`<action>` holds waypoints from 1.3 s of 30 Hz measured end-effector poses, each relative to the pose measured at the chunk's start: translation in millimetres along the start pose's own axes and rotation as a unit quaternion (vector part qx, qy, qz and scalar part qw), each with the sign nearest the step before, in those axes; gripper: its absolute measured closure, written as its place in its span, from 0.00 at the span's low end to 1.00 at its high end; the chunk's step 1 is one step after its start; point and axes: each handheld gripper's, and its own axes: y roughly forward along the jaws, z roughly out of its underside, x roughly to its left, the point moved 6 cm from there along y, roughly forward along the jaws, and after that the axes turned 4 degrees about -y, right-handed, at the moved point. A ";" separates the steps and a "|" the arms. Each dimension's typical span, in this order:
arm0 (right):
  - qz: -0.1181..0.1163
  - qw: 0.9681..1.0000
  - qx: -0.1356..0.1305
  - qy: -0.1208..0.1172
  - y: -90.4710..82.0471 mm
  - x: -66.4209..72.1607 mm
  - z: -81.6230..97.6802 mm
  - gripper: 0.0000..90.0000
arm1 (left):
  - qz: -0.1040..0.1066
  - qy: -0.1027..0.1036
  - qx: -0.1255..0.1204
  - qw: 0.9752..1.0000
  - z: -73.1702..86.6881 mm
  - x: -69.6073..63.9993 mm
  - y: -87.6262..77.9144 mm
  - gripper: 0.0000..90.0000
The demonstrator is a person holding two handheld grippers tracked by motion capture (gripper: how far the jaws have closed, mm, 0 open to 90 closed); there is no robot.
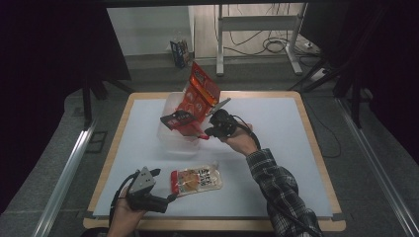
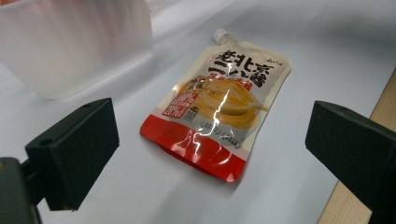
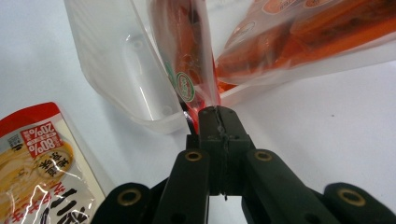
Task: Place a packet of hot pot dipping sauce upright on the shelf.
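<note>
L grip idle by sauce pouch; R grip pinching red snack bag at bin

Near: left gripper point(image 1: 170, 198) jaws spread wide, low near table edge, sauce pouch point(image 1: 196, 180) flat just ahead, long axis across table, untouched. Far: right gripper point(image 1: 203, 134) jaws pressed together on red snack bag point(image 1: 200, 96) bottom edge, bag upright w/ lower end over clear bin point(image 1: 170, 140); R forearm angled in from the right.

High view: fixed above the near edge, facing forward and down over the whole worktop point(image 1: 276, 148). Left claw view: low, close, looking along its jaws at the spouted pouch point(image 2: 219, 107) just ahead. Right claw view: very close, facing the clear tub point(image 3: 121, 84) ahead. All three share pouch and tub.
</note>
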 end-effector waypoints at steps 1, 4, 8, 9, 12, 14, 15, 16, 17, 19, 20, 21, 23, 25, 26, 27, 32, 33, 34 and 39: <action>0.000 1.000 0.000 0.000 0.7 0.2 -0.4 0.99 | 0.000 0.001 0.000 1.000 0.1 0.0 0.2 0.03; 0.002 1.000 0.003 -0.005 4.4 2.4 -3.1 0.99 | 0.000 0.002 0.002 1.000 0.2 -0.5 0.6 0.03; 0.001 1.000 -0.002 -0.009 10.0 5.5 -10.3 0.99 | -0.001 0.003 0.003 1.000 0.4 -0.5 0.8 0.03; 0.001 1.000 -0.002 -0.009 11.1 6.2 -12.2 0.99 | -0.001 0.003 0.003 1.000 0.4 -0.4 0.8 0.03; 0.001 1.000 -0.002 -0.013 14.4 8.7 -17.3 0.99 | -0.001 0.003 0.002 1.000 0.4 -0.3 0.7 0.03; 0.003 1.000 -0.001 -0.018 16.7 9.9 -20.3 0.99 | 0.000 0.003 0.002 1.000 0.2 -0.5 0.7 0.03; 0.004 1.000 -0.001 -0.019 17.9 10.3 -21.4 0.99 | 0.000 0.003 0.002 1.000 0.2 -0.8 0.8 0.03; 0.005 1.000 0.000 -0.020 19.1 10.4 -22.4 0.99 | 0.001 0.004 0.002 1.000 0.2 -0.9 0.9 0.03; 0.005 1.000 -0.001 -0.018 19.7 10.4 -23.0 0.99 | 0.000 0.005 0.002 1.000 0.2 -0.9 1.0 0.03; 0.003 1.000 -0.002 -0.016 21.0 10.2 -23.8 0.99 | 0.000 0.005 0.003 1.000 0.3 -1.0 1.3 0.03; 0.002 1.000 -0.002 -0.016 21.7 9.7 -23.9 0.99 | 0.000 0.005 0.003 1.000 0.3 -1.1 1.5 0.03; 0.001 1.000 -0.002 -0.016 22.3 9.5 -24.0 0.99 | 0.000 0.005 0.003 1.000 0.3 -1.2 1.7 0.03; 0.000 1.000 -0.003 -0.013 23.6 9.4 -24.6 0.99 | 0.001 0.005 0.004 1.000 0.4 -1.6 2.3 0.03; -0.001 1.000 -0.004 -0.013 24.6 9.2 -25.0 0.99 | 0.002 0.005 0.005 1.000 0.4 -2.0 2.9 0.03; -0.005 1.000 -0.004 -0.011 25.6 9.6 -25.4 0.99 | 0.002 0.007 0.006 1.000 0.5 -2.4 3.4 0.03; -0.006 1.000 -0.001 -0.014 27.2 9.8 -25.3 0.99 | 0.002 0.007 0.006 1.000 0.5 -3.0 3.8 0.03; 0.000 1.000 0.014 -0.022 37.5 12.5 -22.1 0.95 | 0.001 0.008 0.008 1.000 1.1 -2.5 3.7 0.03; 0.002 1.000 0.009 -0.022 37.8 11.6 -21.9 0.93 | 0.001 0.006 0.007 1.000 1.1 -2.1 3.4 0.03; 0.003 1.000 0.004 -0.019 37.0 10.8 -21.9 0.90 | 0.001 0.006 0.007 1.000 1.2 -1.6 3.1 0.03; 0.006 1.000 -0.008 -0.006 28.3 6.7 -21.3 0.73 | 0.000 0.004 0.010 1.000 2.1 -0.3 3.4 0.03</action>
